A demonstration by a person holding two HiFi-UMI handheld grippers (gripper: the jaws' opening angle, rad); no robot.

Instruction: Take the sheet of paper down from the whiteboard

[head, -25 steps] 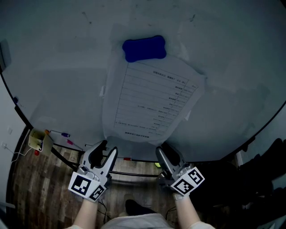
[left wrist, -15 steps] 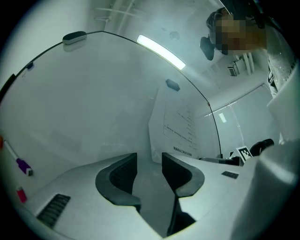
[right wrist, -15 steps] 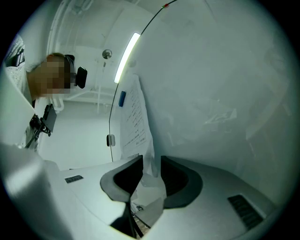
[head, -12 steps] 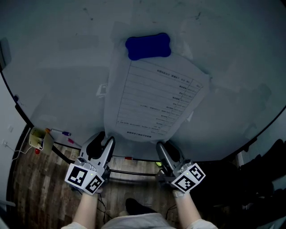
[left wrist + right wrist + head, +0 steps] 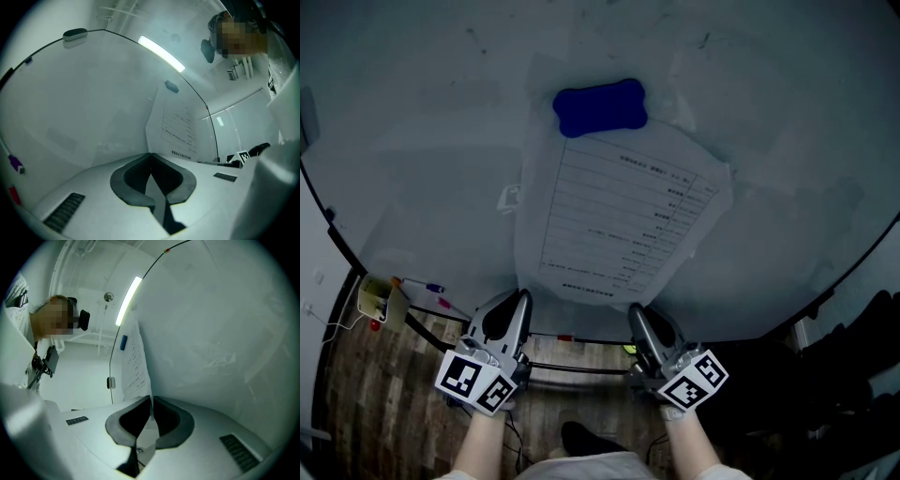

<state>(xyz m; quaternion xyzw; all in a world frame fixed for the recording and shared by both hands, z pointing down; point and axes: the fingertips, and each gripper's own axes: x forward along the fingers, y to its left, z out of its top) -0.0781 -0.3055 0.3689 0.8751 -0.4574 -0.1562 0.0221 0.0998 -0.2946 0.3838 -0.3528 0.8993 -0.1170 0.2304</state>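
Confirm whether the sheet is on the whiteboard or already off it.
On: the blue magnet sits over the top edge of the sheet, pinning it to the whiteboard.

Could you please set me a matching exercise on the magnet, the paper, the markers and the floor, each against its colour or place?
Things:
1. magnet
2. paper
3. markers
4. floor

Colour or place:
a. brown wood planks
b. blue
c. white with printed lines
d. at the lower left edge of the board

Pairs: 1-b, 2-c, 3-d, 4-a
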